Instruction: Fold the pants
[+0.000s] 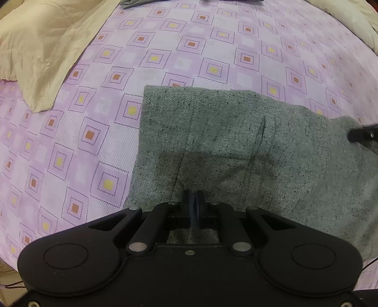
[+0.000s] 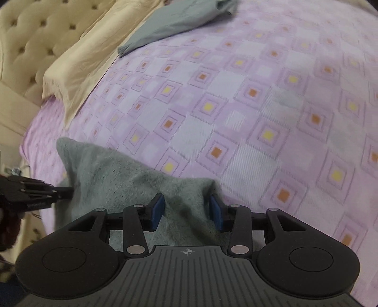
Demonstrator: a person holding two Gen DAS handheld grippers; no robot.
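The left gripper (image 1: 193, 200) had its jaws pressed together on the near edge of the grey speckled woven pants (image 1: 236, 146), pinning that edge so the cloth would not slide. Ahead of those jaws the pants lay flat as a folded panel on the bed.

The right gripper (image 2: 186, 210) stood with its jaws spread, its blue pads (image 2: 157, 209) to either side of a raised hump of the pants (image 2: 132, 174); whether the pads touched the cloth could not be told. It appeared placed to take up that fold.

Beyond both jaws lay the lilac bedspread with square motifs (image 2: 259, 94). Farther off lay a cream pillow (image 2: 80, 63), a grey folded garment (image 2: 170, 21) and a tufted cream headboard (image 2: 35, 30).
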